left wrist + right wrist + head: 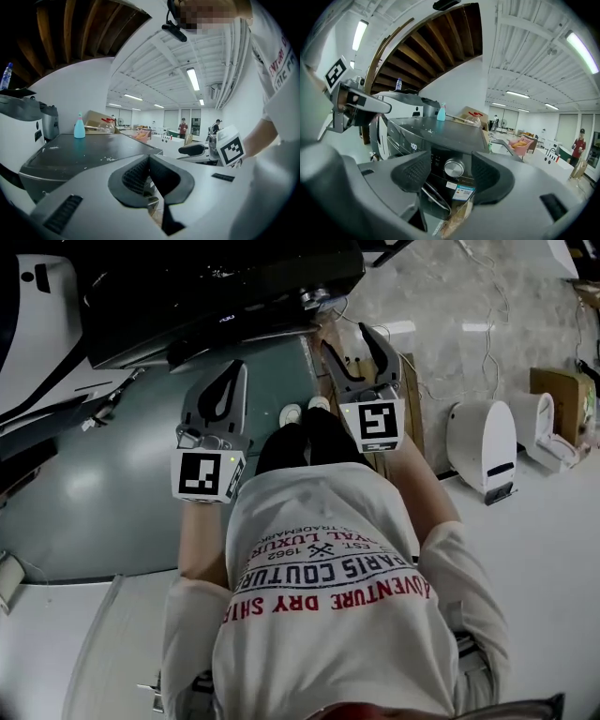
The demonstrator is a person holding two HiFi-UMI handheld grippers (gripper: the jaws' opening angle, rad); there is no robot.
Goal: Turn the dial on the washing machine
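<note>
Between the spread jaws of the right gripper [450,174], in the right gripper view, the silver dial [454,168] is framed on the dark front panel of the washing machine [440,136]. The dial is touched by neither pad, and nothing is gripped. It is placed just below frame centre, at about 6 o'clock, and a white and blue label [463,192] is stuck at its 5 o'clock. A blue bottle [441,113] is stood on the machine's top, at 12 o'clock from the dial.

In the head view both grippers are held ahead of the person's white printed shirt [328,568]. The left gripper [225,381] is seen at 11 o'clock against the machine's grey top, the right gripper at 1 o'clock past that top's right edge. The left gripper's jaws are pressed together, tips meeting, with nothing caught between them. In the left gripper view the bottle is seen at 9 o'clock on the grey top.
</note>
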